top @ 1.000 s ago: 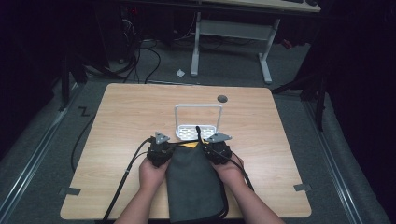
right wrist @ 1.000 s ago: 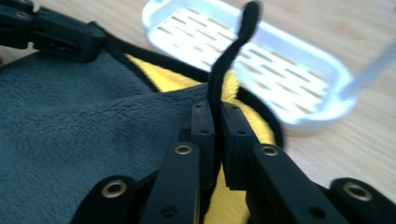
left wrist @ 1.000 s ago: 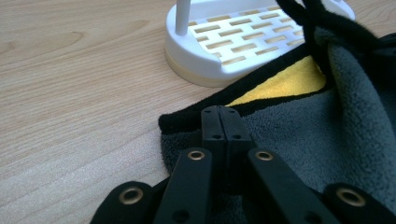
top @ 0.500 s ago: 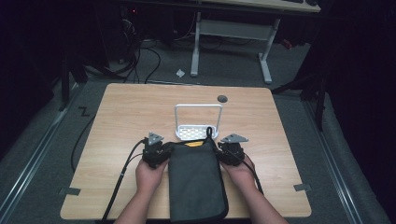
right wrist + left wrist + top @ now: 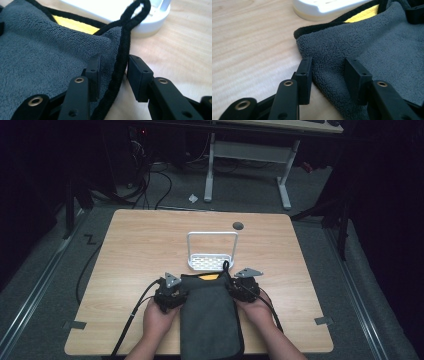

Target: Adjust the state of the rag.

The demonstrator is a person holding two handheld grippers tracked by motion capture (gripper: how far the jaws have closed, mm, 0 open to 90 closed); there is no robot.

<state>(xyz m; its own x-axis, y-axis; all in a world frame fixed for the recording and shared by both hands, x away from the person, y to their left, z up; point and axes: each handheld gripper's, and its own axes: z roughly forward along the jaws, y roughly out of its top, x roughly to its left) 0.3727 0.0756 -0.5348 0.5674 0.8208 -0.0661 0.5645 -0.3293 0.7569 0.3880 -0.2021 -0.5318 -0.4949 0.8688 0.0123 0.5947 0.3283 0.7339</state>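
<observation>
Both forearms come in from the near edge of the table, roughly side by side. The left hand (image 5: 159, 319) wraps the left gripper (image 5: 175, 292), the right hand (image 5: 256, 307) the right gripper (image 5: 240, 287) — each gripper points away from the person. Both pairs of jaws have just been opening and now stand apart, with a grey cloth edge lying loose between each pair — no pads pressing.

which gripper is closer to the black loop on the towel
Right. The right gripper straddles the towel edge just below the loop; the left gripper is at the opposite corner, jaws open.
</observation>
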